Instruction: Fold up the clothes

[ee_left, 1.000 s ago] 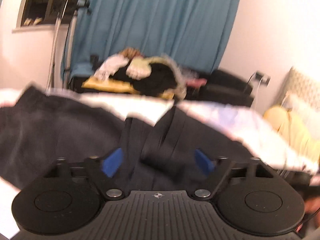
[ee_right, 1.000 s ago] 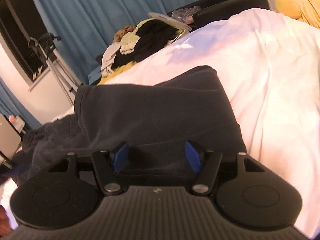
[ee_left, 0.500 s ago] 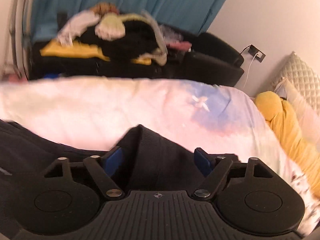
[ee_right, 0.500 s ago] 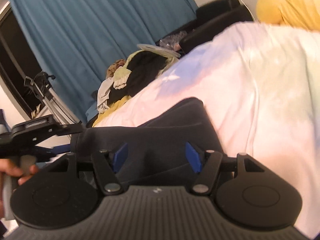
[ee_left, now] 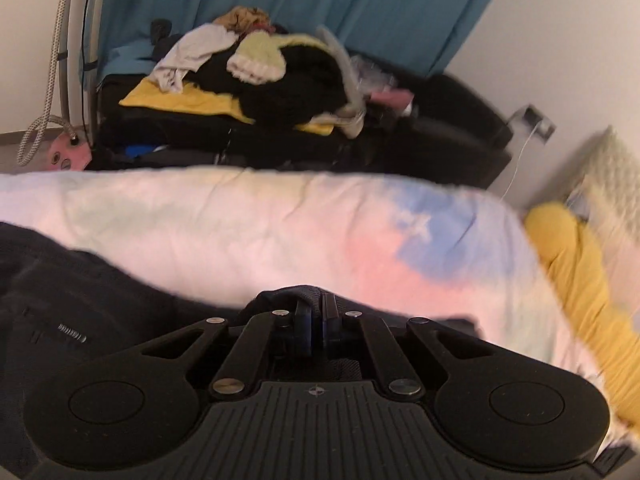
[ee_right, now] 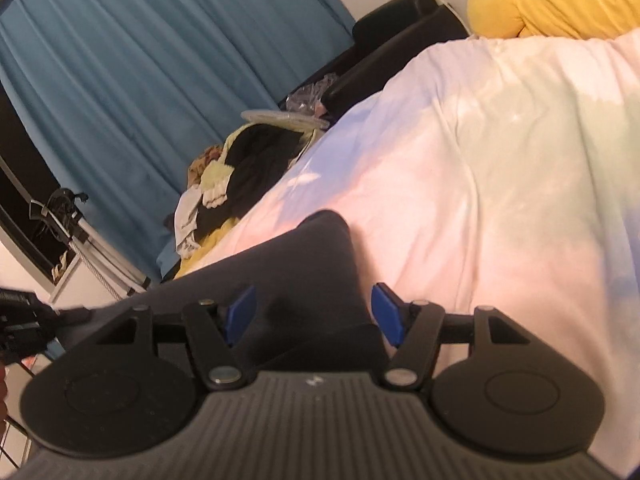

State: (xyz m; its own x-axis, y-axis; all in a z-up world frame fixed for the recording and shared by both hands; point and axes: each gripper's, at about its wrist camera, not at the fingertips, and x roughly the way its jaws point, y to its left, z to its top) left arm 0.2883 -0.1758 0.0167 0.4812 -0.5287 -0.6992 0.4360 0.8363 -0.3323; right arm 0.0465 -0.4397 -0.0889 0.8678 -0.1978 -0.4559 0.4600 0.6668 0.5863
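Note:
A dark navy garment (ee_left: 80, 312) lies on a pastel tie-dye bed cover (ee_left: 280, 232). My left gripper (ee_left: 316, 316) is shut on a ribbed edge of the dark garment, pinched between its blue pads. In the right wrist view the same garment (ee_right: 288, 272) stretches out ahead, folded to a rounded end. My right gripper (ee_right: 314, 312) is open, its blue pads either side of the fabric and just above it. The left gripper's body shows at the far left of that view (ee_right: 24, 320).
A black couch (ee_left: 440, 132) piled with mixed clothes (ee_left: 260, 68) stands beyond the bed, before a teal curtain (ee_left: 320, 0). A yellow cushion (ee_left: 580, 264) lies at the bed's right. A tripod (ee_right: 68, 224) stands by the window.
My left gripper has closed on the garment's edge; it was open half a second ago. My right gripper has stayed open and shifted along the garment towards its rounded end.

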